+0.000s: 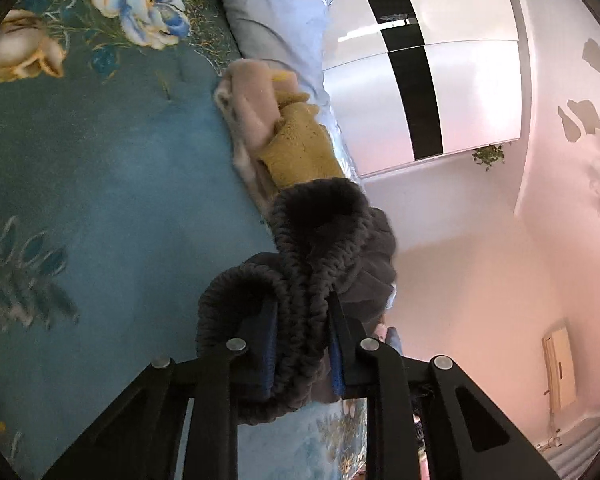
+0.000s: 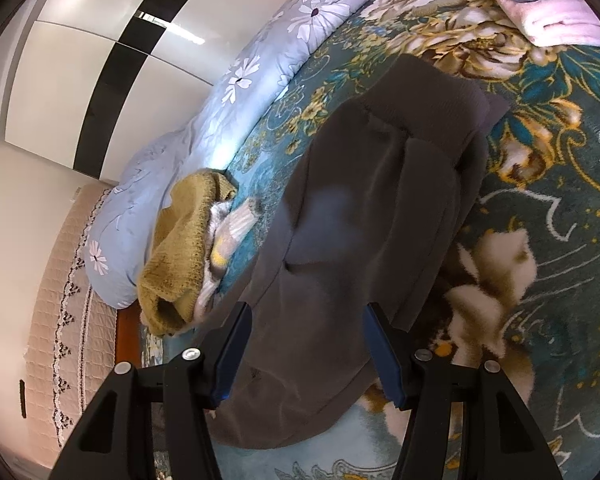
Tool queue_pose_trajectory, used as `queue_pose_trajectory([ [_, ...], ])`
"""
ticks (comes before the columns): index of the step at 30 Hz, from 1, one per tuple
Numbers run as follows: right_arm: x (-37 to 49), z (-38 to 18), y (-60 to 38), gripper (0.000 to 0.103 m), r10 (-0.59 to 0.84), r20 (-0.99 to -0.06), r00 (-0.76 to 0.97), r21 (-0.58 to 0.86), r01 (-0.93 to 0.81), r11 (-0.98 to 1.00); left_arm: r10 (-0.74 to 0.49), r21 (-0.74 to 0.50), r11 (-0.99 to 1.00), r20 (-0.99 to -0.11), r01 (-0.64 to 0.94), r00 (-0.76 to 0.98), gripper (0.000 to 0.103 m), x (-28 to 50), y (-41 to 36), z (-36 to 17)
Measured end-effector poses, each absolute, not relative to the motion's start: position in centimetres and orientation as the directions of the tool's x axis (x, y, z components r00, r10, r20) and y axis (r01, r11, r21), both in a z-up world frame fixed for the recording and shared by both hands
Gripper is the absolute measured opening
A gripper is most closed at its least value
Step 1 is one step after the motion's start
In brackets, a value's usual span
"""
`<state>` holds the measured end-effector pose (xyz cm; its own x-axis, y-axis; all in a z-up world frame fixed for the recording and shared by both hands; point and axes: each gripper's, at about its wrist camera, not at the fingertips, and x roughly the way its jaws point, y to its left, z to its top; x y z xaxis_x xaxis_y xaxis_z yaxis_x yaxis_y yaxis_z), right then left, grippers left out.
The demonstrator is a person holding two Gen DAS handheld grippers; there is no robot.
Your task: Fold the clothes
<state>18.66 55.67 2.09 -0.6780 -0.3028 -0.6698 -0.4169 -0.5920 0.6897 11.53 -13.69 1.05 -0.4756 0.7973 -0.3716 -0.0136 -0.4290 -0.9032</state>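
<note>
sweater pinched at one end, spread under the other gripper

dark grey ribbed-knit sweater (image 2: 364, 216) lies on the teal floral bed blanket (image 2: 560, 240), its long axis running from the lower centre of the right wrist view up toward the upper right, where the ribbed hem band sits. the left gripper (image 1: 302, 344) is pressed together on a bunched, chunky-knit edge of that garment (image 1: 320, 240); the fabric wraps both blue-padded fingers at the lower centre of the left wrist view and looks lifted off the blanket. the right gripper (image 2: 306, 350) stands spread, one finger on either side of the grey cloth at the bottom centre of its view, holding nothing as far as i can judge.

so the garment stretches straight ahead of the right gripper, while the left one holds its near, gathered end. whichever fold comes, it likely turns on that lengthwise lie; whether a fold is being laid or opened, i cannot tell.

a mustard-yellow knitted garment (image 2: 180, 248) lies crumpled over pale cloth at centre left, against a light blue daisy-print quilt (image 2: 236, 80).
</note>
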Motion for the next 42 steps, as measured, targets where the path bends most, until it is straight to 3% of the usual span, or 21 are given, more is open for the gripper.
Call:
queue_pose_trajectory([
  [2, 18.9, 1.8, 56.1, 0.061, -0.297, -0.674, -0.677, 0.690, -0.432, -0.582, 0.779, -0.890, -0.445, -0.441, 0.104, -0.445, 0.022, 11.3, -14.6, -2.0],
  [5, 19.1, 1.4, 56.5, 0.061, -0.301, -0.674, -0.675, 0.695, -0.440, -0.569, 0.798, -0.895, -0.358, -0.442, 0.267, -0.410, 0.022, 11.5, -15.8, -6.9],
  [12, 19.5, 1.1, 57.2, 0.061, -0.311, -0.652, -0.692, 0.714, -0.423, -0.558, 0.743, -0.863, -0.454, -0.505, 0.222, -0.440, 0.024, 12.1, -15.7, -2.7],
  [13, 19.6, 1.1, 57.3, 0.061, -0.312, -0.648, -0.695, 0.716, -0.417, -0.560, 0.725, -0.853, -0.470, -0.520, 0.227, -0.452, 0.027, 12.6, -16.0, -2.1],
  [15, 19.8, 1.1, 57.5, 0.061, -0.310, -0.646, -0.698, 0.714, -0.407, -0.570, 0.720, -0.854, -0.456, -0.520, 0.251, -0.460, 0.046, 13.6, -15.6, -2.5],
  [17, 20.2, 1.0, 58.0, 0.061, -0.300, -0.647, -0.701, 0.708, -0.406, -0.577, 0.715, -0.854, -0.442, -0.520, 0.275, -0.468, 0.055, 14.6, -15.3, -2.8],
  [23, 22.0, -0.5, 61.1, 0.062, -0.262, -0.604, -0.753, 0.756, -0.436, -0.489, 0.698, -0.852, -0.395, -0.522, 0.345, -0.490, 0.066, 17.4, -14.2, -3.9],
  [27, 22.5, -2.4, 62.8, 0.063, -0.267, -0.573, -0.775, 0.800, -0.457, -0.390, 0.676, -0.846, -0.356, -0.526, 0.397, -0.516, 0.066, 18.4, -13.3, -4.7],
  [32, 20.7, -2.2, 62.9, 0.063, -0.263, -0.550, -0.793, 0.809, -0.428, -0.404, 0.595, -0.838, -0.252, -0.529, 0.485, -0.605, 0.067, 17.7, -13.1, -7.5],
  [34, 20.0, -1.8, 62.5, 0.058, -0.272, -0.539, -0.797, 0.811, -0.404, -0.424, 0.560, -0.832, -0.285, -0.548, 0.477, -0.621, 0.069, 17.3, -12.8, -7.1],
  [35, 19.7, -1.7, 62.3, 0.052, -0.279, -0.531, -0.800, 0.814, -0.389, -0.431, 0.543, -0.826, -0.305, -0.560, 0.475, -0.626, 0.069, 17.1, -12.7, -6.8],
  [39, 18.2, -1.6, 61.9, 0.050, -0.243, -0.587, -0.772, 0.764, -0.428, -0.484, 0.500, -0.815, -0.317, -0.578, 0.485, -0.645, 0.071, 16.5, -12.8, -6.8],
  [40, 18.0, -1.9, 62.0, 0.050, -0.225, -0.610, -0.760, 0.747, -0.457, -0.482, 0.487, -0.803, -0.332, -0.596, 0.495, -0.639, 0.068, 16.4, -13.0, -6.7],
  [42, 18.1, -2.3, 62.5, 0.042, -0.225, -0.600, -0.767, 0.761, -0.461, -0.456, 0.456, -0.771, -0.385, -0.637, 0.508, -0.621, 0.049, 16.3, -13.2, -6.3],
])
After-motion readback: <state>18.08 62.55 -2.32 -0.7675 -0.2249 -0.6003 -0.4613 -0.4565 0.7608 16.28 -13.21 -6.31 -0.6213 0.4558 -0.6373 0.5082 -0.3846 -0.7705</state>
